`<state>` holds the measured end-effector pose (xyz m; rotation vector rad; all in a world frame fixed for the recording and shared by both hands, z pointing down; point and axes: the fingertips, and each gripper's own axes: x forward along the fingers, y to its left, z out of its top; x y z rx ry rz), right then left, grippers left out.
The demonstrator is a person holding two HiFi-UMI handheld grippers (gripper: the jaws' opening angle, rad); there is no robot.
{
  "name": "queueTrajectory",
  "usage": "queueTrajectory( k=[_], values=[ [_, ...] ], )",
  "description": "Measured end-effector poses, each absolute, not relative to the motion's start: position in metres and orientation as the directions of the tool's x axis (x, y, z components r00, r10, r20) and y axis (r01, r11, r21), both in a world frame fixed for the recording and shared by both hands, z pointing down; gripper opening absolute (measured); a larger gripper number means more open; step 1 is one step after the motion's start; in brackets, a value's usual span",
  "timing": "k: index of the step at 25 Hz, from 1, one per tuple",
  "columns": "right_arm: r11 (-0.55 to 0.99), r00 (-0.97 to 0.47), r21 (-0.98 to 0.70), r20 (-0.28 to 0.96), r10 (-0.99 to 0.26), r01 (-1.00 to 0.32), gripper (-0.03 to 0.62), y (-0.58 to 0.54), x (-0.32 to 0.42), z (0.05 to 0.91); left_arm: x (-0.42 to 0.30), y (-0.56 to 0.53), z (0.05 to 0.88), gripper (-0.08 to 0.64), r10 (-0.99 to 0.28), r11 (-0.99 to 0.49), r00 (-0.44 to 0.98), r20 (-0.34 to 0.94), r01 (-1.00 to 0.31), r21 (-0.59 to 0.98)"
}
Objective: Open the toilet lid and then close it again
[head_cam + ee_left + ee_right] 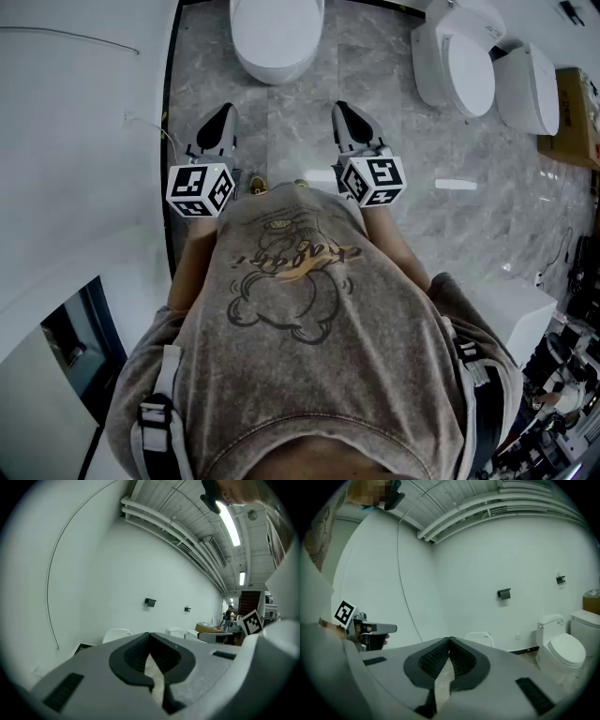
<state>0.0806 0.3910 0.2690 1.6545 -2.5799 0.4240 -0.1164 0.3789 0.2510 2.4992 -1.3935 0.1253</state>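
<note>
Toilet (277, 37) ahead on floor (375, 84), second toilet (464, 70) right of it, third toilet (530, 89) farther right

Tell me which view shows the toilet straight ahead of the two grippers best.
The head view: the toilet lies in plain sight from above, lid down, only cut by the frame's top edge. The left gripper view shows just its white top behind the shut jaws; the right gripper view likewise.

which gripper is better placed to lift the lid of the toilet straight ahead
Right, narrowly. Both the left gripper and right gripper hang shut and empty short of the toilet; the left sits close along the wall.
</note>
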Motion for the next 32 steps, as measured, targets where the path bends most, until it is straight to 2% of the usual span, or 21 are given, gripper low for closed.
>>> queueTrajectory(
  k=[7, 16, 24, 32],
  values=[
    [0.431, -0.462, -0.196, 0.158, -0.873, -0.881, 0.028, 0.393, 0.089, 0.271, -0.107, 0.376, 0.254, 0.009, -0.833, -0.477, 0.512, 0.208, -0.856, 0.197],
    [0.435, -0.473, -0.202, 0.213, -0.855, -0.878, 0.028, 0.377, 0.103, 0.304, -0.095, 0.355, 0.272, 0.009, -0.851, -0.447, 0.486, 0.198, -0.869, 0.213],
    [0.409, -0.451, -0.211, 0.232, -0.862, -0.888, 0.028, 0.312, 0.104, 0.332, -0.094, 0.284, 0.302, 0.009, -0.833, -0.473, 0.513, 0.209, -0.855, 0.213],
    [0.393, -0.457, -0.254, 0.28, -0.844, -0.883, 0.028, 0.22, 0.089, 0.396, -0.084, 0.188, 0.362, 0.009, -0.799, -0.499, 0.54, 0.265, -0.841, 0.21]
  ],
)
